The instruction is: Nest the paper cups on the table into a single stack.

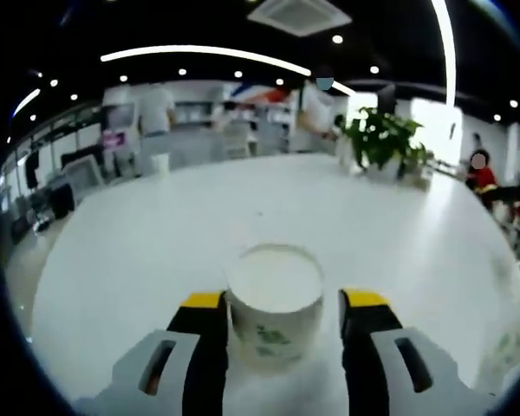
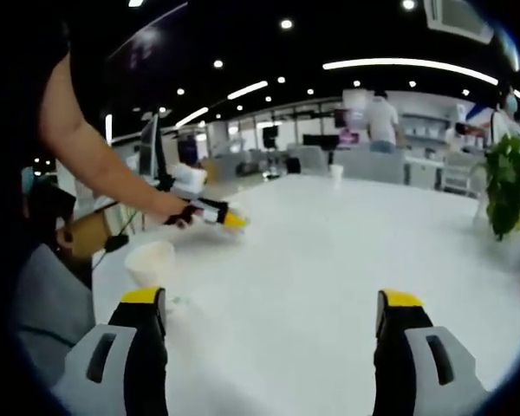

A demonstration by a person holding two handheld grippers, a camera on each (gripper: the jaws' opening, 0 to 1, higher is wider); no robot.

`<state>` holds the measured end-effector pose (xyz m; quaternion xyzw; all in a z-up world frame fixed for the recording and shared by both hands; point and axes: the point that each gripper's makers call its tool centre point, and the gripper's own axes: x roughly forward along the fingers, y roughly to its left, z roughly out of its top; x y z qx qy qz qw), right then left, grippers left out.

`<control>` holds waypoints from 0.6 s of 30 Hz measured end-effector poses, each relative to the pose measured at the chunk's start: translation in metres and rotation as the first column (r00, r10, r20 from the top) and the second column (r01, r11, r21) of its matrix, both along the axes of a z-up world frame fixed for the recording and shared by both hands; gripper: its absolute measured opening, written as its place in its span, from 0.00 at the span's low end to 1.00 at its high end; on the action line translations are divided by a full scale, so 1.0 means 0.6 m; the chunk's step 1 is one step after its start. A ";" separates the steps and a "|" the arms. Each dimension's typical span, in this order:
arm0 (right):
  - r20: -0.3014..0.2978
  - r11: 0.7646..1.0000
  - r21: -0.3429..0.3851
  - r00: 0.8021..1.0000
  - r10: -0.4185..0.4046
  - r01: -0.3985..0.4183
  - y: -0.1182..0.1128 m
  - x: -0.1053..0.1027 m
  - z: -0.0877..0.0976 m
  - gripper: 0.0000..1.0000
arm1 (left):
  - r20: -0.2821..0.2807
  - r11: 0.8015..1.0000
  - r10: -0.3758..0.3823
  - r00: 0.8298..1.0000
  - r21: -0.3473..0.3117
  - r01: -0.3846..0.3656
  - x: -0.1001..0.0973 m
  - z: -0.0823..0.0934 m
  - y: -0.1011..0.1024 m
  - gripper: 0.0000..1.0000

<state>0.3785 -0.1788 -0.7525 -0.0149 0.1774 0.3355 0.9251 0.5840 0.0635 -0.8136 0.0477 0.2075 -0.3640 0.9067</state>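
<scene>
White round table in an open office. A paper cup stands at its near edge between the left gripper — jaws wide, not yet closed. Thin-walled, light, crushable: grip mid-wall, gently. Right gripper spread wide, empty.

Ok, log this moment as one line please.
left gripper: open, jaws around paper cup | right gripper: open, empty | second cup: upright on table

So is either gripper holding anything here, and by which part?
The left gripper has a paper cup between its open jaws at the side wall, not clamped. The right gripper is open and holds nothing.
</scene>
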 end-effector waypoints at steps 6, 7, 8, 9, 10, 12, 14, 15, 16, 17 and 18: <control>-0.009 1.000 0.006 1.000 0.008 -0.008 0.008 -0.004 -0.005 0.99 | 0.006 0.999 -0.032 0.999 0.010 0.031 -0.003 0.002 -0.002 0.39; -0.010 1.000 0.007 1.000 0.007 -0.007 0.009 -0.004 -0.006 0.99 | 0.005 0.999 -0.033 0.999 0.011 0.033 -0.003 0.001 -0.002 0.39; -0.011 1.000 0.007 1.000 0.007 -0.007 0.008 -0.004 -0.007 0.99 | 0.005 0.999 -0.037 0.999 0.014 0.037 -0.003 0.001 -0.002 0.38; -0.012 1.000 0.007 1.000 0.007 -0.007 0.009 -0.004 -0.007 0.99 | 0.005 0.999 -0.038 0.999 0.014 0.038 -0.004 0.002 -0.002 0.38; -0.012 1.000 0.007 1.000 0.008 -0.008 0.010 -0.005 -0.007 0.99 | 0.006 0.999 -0.040 0.999 0.013 0.040 -0.003 0.002 -0.002 0.38; -0.012 1.000 0.007 1.000 0.011 -0.011 0.011 -0.005 -0.006 0.99 | 0.007 0.999 -0.044 0.999 0.016 0.044 -0.003 0.003 -0.003 0.38; -0.011 1.000 0.003 1.000 0.015 -0.015 0.013 -0.005 -0.005 0.99 | 0.010 0.998 -0.053 0.999 0.023 0.053 -0.004 0.004 -0.004 0.38; -0.010 1.000 0.002 1.000 0.016 -0.016 0.013 -0.005 -0.005 0.99 | 0.012 0.998 -0.053 0.999 0.023 0.053 -0.003 0.005 -0.004 0.38; -0.010 1.000 0.003 1.000 0.016 -0.016 0.012 -0.005 -0.005 0.99 | 0.011 0.998 -0.052 0.999 0.022 0.052 -0.001 0.006 -0.003 0.38; -0.010 1.000 0.004 1.000 0.014 -0.014 0.011 -0.005 -0.005 0.99 | 0.011 0.999 -0.050 0.999 0.020 0.050 0.000 0.007 -0.003 0.38; -0.010 1.000 0.004 1.000 0.013 -0.013 0.012 -0.005 -0.005 0.99 | 0.011 0.999 -0.051 0.999 0.019 0.051 0.001 0.009 -0.003 0.38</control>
